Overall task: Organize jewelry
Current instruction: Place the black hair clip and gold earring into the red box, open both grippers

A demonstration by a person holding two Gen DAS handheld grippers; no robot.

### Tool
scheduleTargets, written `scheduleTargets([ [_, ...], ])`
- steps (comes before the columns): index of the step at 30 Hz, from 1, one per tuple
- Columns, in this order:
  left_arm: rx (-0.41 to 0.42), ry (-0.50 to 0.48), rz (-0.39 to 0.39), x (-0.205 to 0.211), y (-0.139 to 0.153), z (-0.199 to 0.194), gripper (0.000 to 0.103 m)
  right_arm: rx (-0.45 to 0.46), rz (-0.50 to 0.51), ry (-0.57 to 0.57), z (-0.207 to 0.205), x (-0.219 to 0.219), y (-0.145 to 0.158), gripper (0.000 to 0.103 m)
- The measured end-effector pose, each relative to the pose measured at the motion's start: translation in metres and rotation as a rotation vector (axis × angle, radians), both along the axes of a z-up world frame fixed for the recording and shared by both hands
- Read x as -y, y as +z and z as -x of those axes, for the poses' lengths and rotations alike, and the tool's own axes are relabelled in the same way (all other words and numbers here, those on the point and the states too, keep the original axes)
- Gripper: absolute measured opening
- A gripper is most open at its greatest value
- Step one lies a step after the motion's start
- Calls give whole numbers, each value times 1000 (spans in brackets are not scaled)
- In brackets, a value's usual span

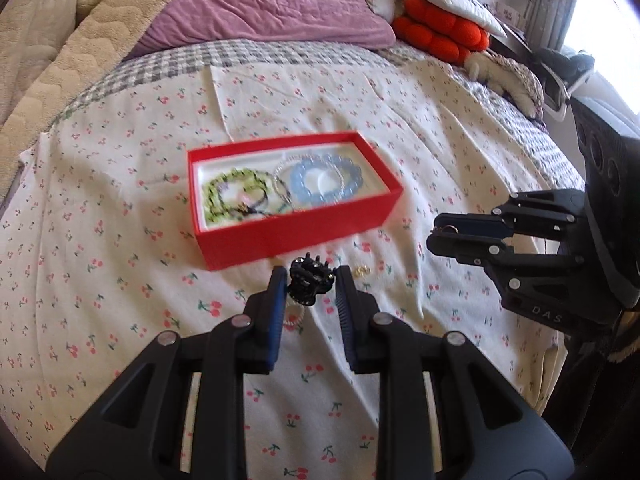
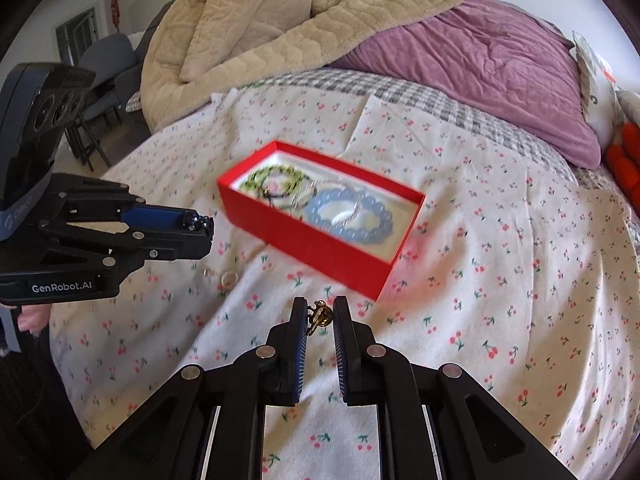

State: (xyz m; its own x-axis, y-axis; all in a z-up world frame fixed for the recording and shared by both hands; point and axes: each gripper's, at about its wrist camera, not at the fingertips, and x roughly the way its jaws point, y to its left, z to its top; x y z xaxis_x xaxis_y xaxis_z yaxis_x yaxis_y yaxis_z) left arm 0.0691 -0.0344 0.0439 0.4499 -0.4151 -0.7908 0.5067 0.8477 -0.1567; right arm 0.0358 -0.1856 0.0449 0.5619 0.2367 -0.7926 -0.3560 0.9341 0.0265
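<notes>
Already the left claw (image 1: 310, 280) is closed on a black hair clip (image 1: 309, 282), pinched at the fingertips above the bed. The right claw (image 2: 320, 318) is closed narrowly on a small gold earring (image 2: 320, 316), also held only at the tips. Either piece could slip out on the way, since the grip is shallow; the earring is tiny and would be hard to find on the cherry-print sheet (image 2: 500, 280). Just beyond both claws, mid-bed, the red box (image 1: 296, 236) holds a green bracelet (image 1: 224, 196), a blue bracelet (image 1: 324, 184) and a silver chain. A ring (image 2: 229, 279) and a second gold piece (image 1: 362, 271) lie loose on the sheet near the box.
</notes>
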Motion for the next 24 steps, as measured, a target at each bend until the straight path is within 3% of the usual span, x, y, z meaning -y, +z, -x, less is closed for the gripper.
scheduleTargets([
  [11, 14, 77, 17, 5, -2, -35, 27, 21, -89, -62, -41, 1, 22, 13],
  [24, 5, 115, -16, 10, -24, -77, 27, -44, -84, -156, -83, 17, 1, 13],
])
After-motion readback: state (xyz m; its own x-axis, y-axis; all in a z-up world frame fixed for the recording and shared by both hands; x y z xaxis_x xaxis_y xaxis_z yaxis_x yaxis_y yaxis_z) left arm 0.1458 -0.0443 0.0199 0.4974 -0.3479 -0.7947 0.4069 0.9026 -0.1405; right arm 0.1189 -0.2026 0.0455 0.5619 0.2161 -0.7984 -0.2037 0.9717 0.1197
